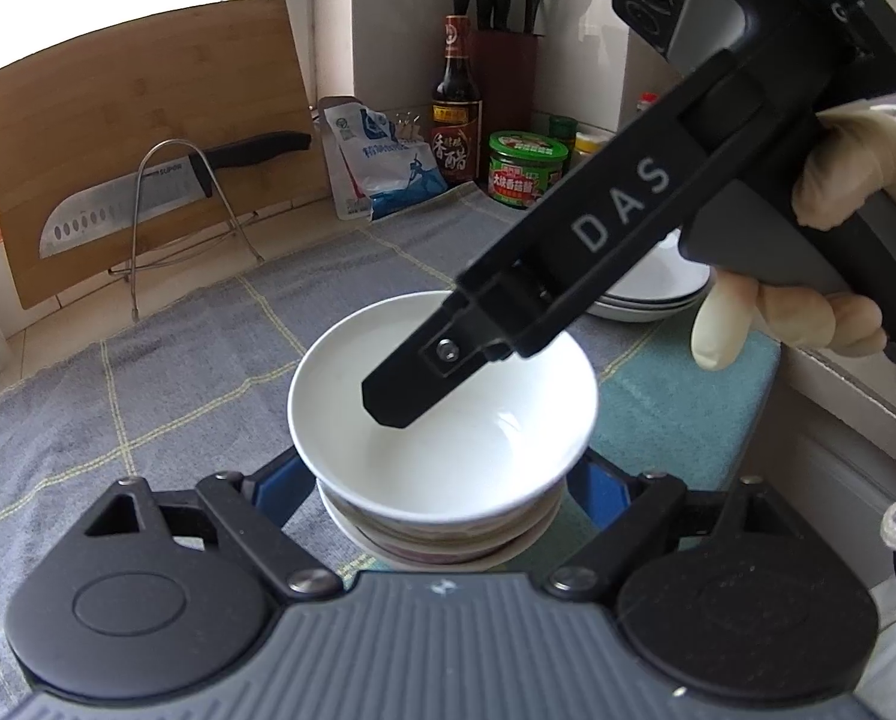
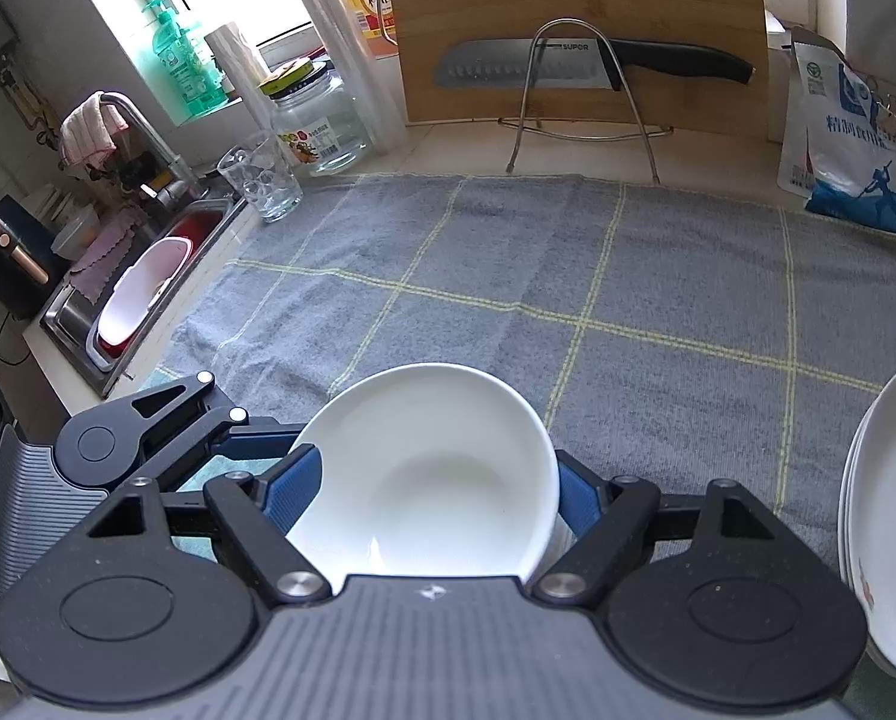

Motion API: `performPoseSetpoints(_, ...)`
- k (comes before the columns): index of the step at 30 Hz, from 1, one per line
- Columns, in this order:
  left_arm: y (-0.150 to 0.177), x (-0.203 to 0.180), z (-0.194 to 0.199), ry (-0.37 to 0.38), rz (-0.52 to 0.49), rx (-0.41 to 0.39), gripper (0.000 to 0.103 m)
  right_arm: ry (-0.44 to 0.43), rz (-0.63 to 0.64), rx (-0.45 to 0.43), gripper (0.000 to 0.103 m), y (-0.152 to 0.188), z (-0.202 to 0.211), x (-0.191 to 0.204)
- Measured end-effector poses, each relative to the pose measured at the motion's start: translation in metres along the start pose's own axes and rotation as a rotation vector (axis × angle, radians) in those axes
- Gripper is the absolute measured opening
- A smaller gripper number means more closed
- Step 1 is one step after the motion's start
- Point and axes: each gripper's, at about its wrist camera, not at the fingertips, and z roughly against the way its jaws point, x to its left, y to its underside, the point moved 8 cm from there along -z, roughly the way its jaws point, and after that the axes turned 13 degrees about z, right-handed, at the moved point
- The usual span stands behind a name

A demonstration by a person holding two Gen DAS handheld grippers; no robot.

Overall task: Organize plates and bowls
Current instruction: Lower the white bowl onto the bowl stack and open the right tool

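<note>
A white bowl (image 1: 448, 420) sits on top of a stack of bowls (image 1: 442, 540) on the grey checked towel (image 1: 208, 360). My left gripper (image 1: 442, 498) is open, its blue pads either side of the stack. My right gripper (image 1: 388, 396) reaches down from the upper right, one black finger inside the top bowl. In the right wrist view the same bowl (image 2: 430, 474) sits between the right gripper's (image 2: 442, 492) blue pads (image 2: 292, 492), which press its rim. A stack of white plates (image 1: 652, 294) lies at the right, also seen in the right wrist view (image 2: 892, 516).
A bamboo cutting board (image 1: 148, 138) with a knife (image 1: 148, 198) on a wire rack stands at the back. A vinegar bottle (image 1: 457, 102), sauce jar (image 1: 527, 168) and salt bag (image 1: 382, 162) line the wall. A sink (image 2: 142, 294), glass (image 2: 262, 180) and jar (image 2: 316, 120) stand left.
</note>
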Motion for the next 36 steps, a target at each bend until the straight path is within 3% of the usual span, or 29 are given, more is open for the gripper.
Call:
performPoseSetpoints(22,0.001,0.001,-0.006,0.002,0.012,0.020,0.094,0.017,0.018,0.012,0.086,0.002,-0.008,-0.002)
performPoseSetpoints(24,0.002,0.002,-0.006,-0.005,0.012,0.014,0.097,0.017,0.024,0.007,0.088,0.002,-0.008,-0.001)
performPoseSetpoints(26,0.002,0.003,-0.004,-0.005,0.010,0.015,0.098,0.023,0.029,0.001,0.097,0.002,-0.007,-0.001)
performPoseSetpoints(36,0.004,0.020,0.022,0.036,0.009,-0.021,0.101,0.102,0.194,-0.058,0.103,0.005,0.019,0.006)
